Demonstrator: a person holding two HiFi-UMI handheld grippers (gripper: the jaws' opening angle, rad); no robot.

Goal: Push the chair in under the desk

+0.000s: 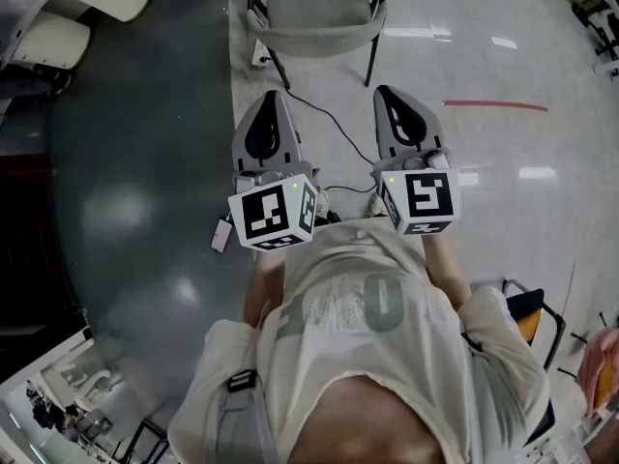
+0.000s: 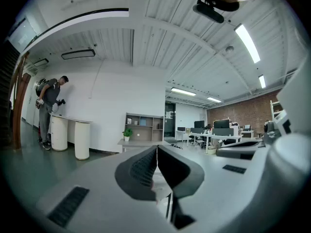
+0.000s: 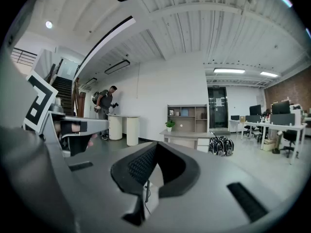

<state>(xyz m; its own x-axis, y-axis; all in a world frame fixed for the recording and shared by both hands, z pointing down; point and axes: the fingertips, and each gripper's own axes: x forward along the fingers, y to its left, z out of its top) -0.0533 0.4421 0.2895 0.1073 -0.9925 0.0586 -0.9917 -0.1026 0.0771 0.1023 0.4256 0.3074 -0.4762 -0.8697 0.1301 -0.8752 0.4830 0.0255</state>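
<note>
Left claw (image 1: pixel 274 100) and right claw (image 1: pixel 389 97) are both fully shut on nothing, held side by side near the person's (image 1: pixel 368 346) chest and aimed at the far chair (image 1: pixel 314 22), which stands well apart on the floor (image 1: pixel 503 66), evidently readied as blunt pushers before approach.

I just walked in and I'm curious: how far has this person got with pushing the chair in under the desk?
Nothing looks done yet: the chair stands on open floor ahead, with no desk over it in view. In hand: the left gripper and right gripper are held side by side short of it, jaws shut, empty, touching nothing. Left: reach the chair and push it under.
</note>
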